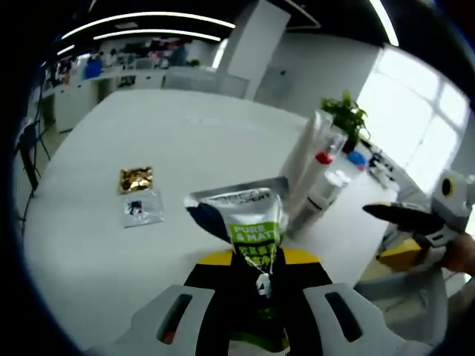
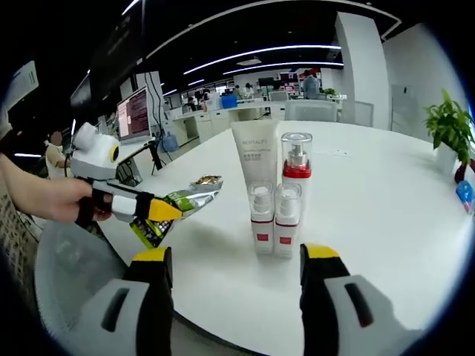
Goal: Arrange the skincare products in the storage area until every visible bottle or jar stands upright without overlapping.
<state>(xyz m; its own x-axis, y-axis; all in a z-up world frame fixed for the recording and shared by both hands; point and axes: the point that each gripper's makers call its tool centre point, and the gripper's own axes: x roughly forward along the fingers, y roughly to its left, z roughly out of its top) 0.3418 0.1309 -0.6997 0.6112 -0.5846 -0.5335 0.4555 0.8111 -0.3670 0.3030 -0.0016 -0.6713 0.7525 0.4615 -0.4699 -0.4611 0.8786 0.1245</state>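
My left gripper (image 1: 258, 268) is shut on a green and silver sachet (image 1: 249, 222), held above the white table (image 1: 148, 133). In the right gripper view the same gripper (image 2: 159, 211) comes in from the left, in a person's hand, with the sachet (image 2: 185, 199) sticking out of it. Upright in a tight group stand a white tube (image 2: 256, 152), a pump bottle with a red collar (image 2: 295, 167) and two small clear bottles (image 2: 261, 216) (image 2: 286, 216). My right gripper (image 2: 236, 256) is open in front of them, a little short of the bottles. The group (image 1: 318, 182) stands just right of the sachet.
A gold packet (image 1: 136, 179) and a clear sachet (image 1: 141, 208) lie flat on the table to the left. A potted plant (image 2: 449, 126) and a blue object (image 2: 464, 194) sit at the far right. A monitor (image 2: 133, 111) stands beyond the table's left edge.
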